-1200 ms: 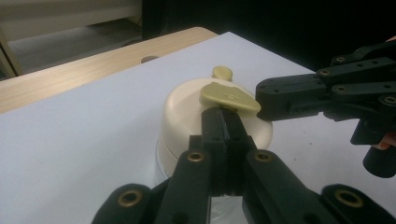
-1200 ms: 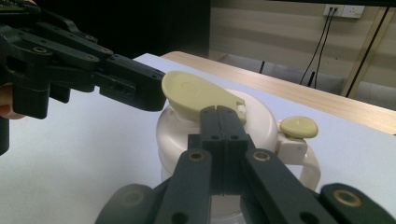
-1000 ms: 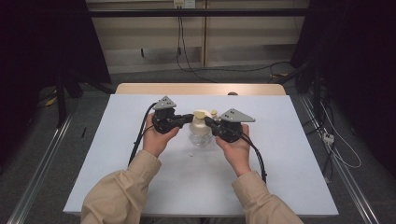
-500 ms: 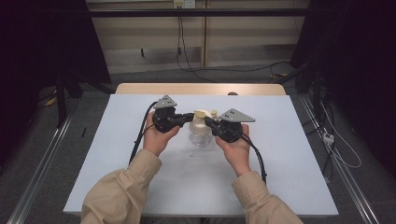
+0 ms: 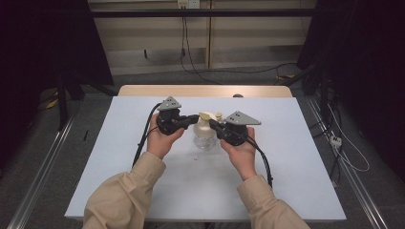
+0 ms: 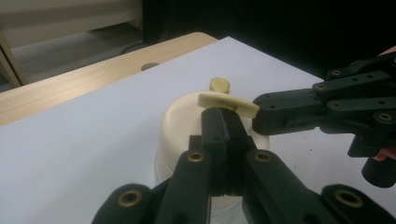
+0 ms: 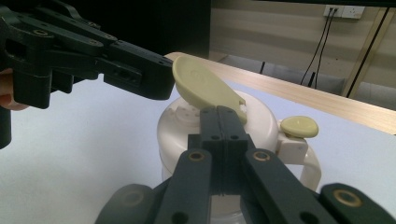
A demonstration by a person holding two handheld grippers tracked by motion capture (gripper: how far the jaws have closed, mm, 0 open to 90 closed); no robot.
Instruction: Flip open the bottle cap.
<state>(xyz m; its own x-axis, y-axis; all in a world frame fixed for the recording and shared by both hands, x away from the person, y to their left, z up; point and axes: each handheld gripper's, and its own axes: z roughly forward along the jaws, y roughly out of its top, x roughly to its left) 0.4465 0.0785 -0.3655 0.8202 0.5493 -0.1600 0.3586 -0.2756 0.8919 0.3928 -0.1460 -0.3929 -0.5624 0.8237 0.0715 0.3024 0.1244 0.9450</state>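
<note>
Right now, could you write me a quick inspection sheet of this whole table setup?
Surface: white table top, wooden edge strip at the far side.
Job's things: clear jar with cream lid; the lid's flap stands lifted.
Clutter: a tiny speck near the jar.
Grippers: left gripper and right gripper meet over the lid, both with jaws shut, tips at the flap.
Cables: black cable trails from each gripper; more on the floor.
Surroundings: dark curtains, wall socket.
</note>
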